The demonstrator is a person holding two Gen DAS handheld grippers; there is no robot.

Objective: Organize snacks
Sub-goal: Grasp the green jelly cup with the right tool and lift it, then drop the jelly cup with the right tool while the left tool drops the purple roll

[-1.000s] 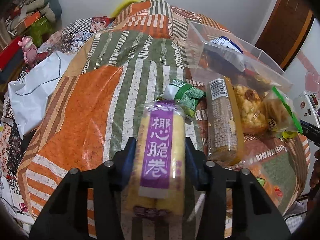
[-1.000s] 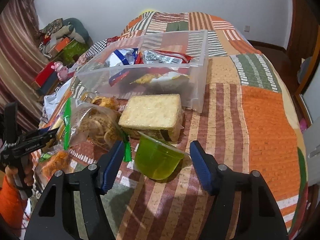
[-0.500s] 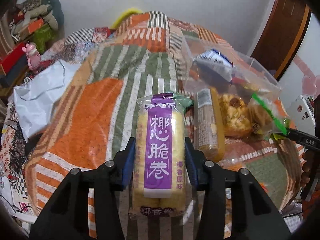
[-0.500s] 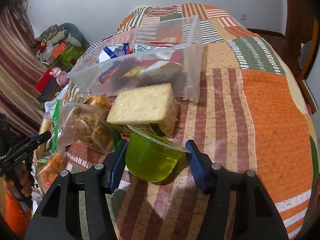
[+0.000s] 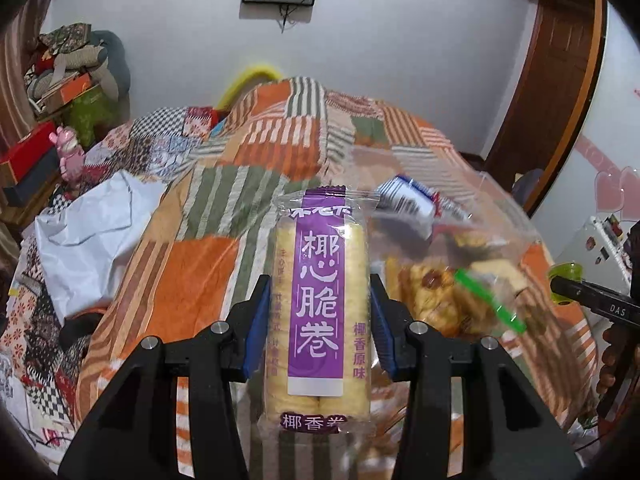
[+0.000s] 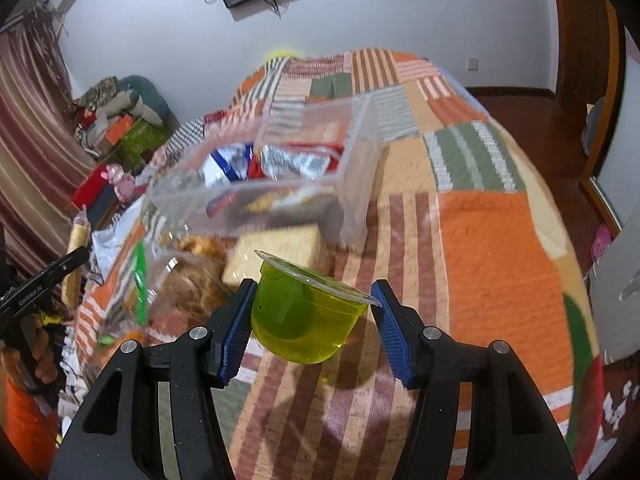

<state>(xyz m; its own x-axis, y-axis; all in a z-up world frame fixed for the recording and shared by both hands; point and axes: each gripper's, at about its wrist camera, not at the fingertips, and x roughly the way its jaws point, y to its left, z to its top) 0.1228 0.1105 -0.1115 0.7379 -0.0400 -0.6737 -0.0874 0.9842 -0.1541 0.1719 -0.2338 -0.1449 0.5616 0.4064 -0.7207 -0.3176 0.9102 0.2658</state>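
Observation:
My left gripper is shut on a clear pack of yellow coconut rolls with a purple label, held up above the patchwork quilt. My right gripper is shut on a green jelly cup, which hangs tilted above the quilt with its shadow below. Beyond it stands a clear plastic bin with several snack packets inside. A cracker pack and a clear bag of pastries with a green zip lie in front of the bin. The bin appears blurred at the right of the left wrist view.
A white plastic bag lies at the quilt's left edge, with a pink toy and stacked boxes beyond. A hand holding the other gripper shows at far left of the right wrist view. The orange quilt patch lies to the right.
The right jaws closed onto the jelly cup and raised it off the quilt. The left gripper rose with the roll pack and tipped upward, bringing the wall into view.

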